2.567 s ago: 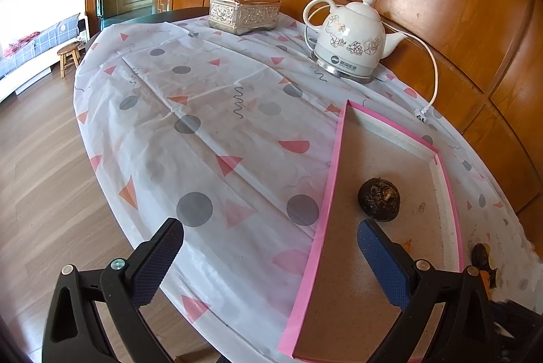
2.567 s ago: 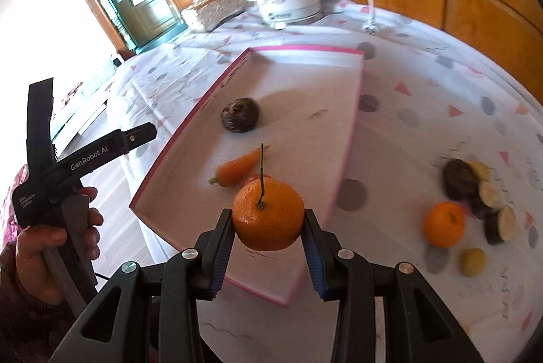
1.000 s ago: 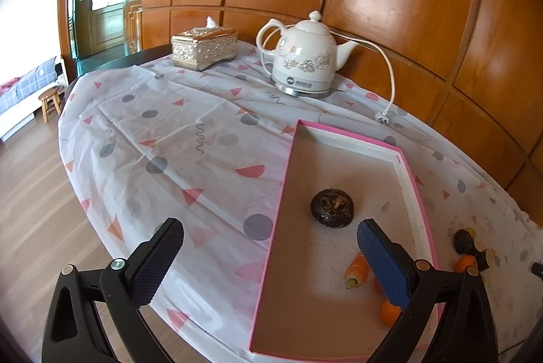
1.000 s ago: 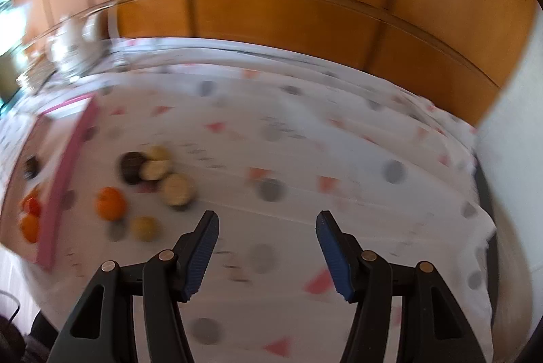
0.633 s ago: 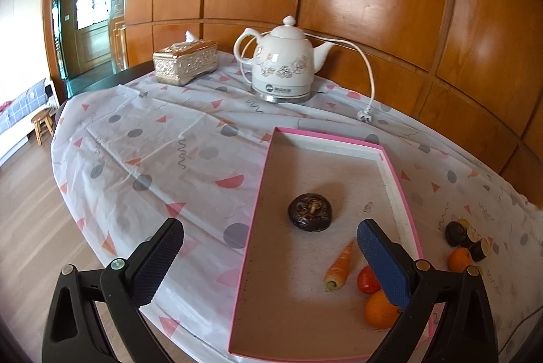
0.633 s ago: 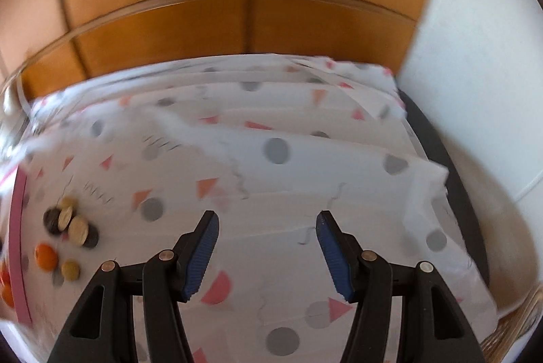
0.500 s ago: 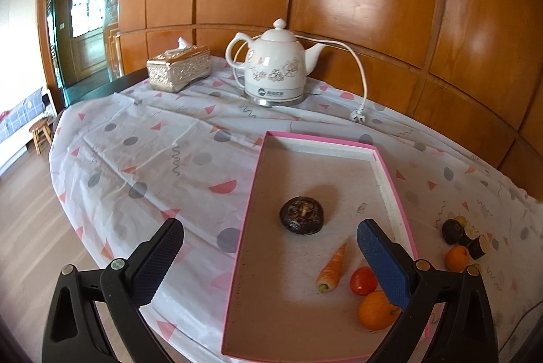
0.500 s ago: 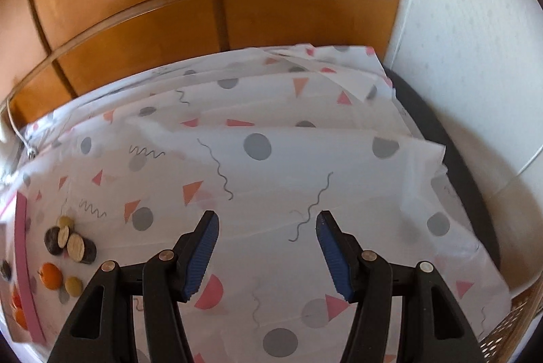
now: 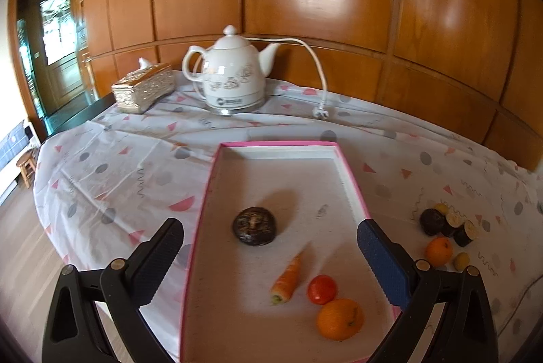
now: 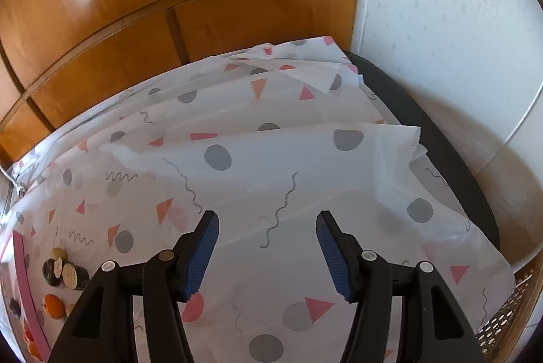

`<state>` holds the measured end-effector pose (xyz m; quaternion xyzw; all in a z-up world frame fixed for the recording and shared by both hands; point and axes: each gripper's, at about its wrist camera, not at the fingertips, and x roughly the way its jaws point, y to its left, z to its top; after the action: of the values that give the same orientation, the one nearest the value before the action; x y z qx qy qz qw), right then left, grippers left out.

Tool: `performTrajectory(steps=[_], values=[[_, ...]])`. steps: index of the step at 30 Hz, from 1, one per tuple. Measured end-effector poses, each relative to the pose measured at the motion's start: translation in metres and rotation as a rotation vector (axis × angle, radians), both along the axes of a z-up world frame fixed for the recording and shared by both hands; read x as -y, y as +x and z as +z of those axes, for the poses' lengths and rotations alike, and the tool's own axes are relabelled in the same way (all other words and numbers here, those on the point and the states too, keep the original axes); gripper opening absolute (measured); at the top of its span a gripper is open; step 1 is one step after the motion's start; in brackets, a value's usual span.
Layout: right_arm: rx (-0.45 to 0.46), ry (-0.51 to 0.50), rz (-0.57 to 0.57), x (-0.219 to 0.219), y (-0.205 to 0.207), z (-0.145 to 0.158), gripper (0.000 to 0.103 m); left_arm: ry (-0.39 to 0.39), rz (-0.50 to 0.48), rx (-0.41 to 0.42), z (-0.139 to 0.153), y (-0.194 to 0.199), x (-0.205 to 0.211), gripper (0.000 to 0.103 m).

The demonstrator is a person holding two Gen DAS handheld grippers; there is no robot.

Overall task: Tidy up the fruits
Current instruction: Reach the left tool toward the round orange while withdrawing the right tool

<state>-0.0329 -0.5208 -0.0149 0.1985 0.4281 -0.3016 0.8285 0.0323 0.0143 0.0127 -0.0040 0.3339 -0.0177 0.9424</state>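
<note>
A pink-rimmed tray [image 9: 349,173] lies on the patterned tablecloth. In it are a dark round fruit [image 9: 254,225], a small carrot [image 9: 286,278], a red tomato [image 9: 321,289] and an orange [image 9: 340,319]. Right of the tray lie a small orange [image 9: 438,251], a yellow fruit [image 9: 461,260] and dark cut pieces [image 9: 448,222]; the group also shows in the right wrist view [image 10: 64,271]. My left gripper [image 9: 268,257] is open and empty above the tray's near end. My right gripper [image 10: 266,247] is open and empty over bare cloth, far right of the fruits.
A white kettle [image 9: 234,81] with its cord and plug [image 9: 320,113] stands behind the tray, a silver tissue box [image 9: 142,88] to its left. Wood panelling backs the table. The table's right end [image 10: 441,145] meets a white wall; a wicker basket [image 10: 505,312] sits below.
The right gripper has let go of the orange, which now lies in the tray, and has swung far right, away from the fruits. The left gripper has turned right and drawn back.
</note>
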Motion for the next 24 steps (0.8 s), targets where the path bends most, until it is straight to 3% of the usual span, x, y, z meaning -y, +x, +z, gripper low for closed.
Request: performTrajectory(steps=[7, 14, 24], values=[[0.016, 0.024, -0.036, 0.01, -0.006, 0.0, 0.061, 0.017, -0.1, -0.007, 0.004, 0.011, 0.032, 0.103], [0.047, 0.081, -0.132, 0.029, -0.02, -0.002, 0.061, -0.04, -0.236, -0.021, 0.006, 0.019, 0.07, 0.103], [0.045, 0.105, -0.083, 0.023, -0.015, -0.004, 0.061, -0.015, -0.398, -0.168, -0.013, 0.036, 0.135, 0.103]])
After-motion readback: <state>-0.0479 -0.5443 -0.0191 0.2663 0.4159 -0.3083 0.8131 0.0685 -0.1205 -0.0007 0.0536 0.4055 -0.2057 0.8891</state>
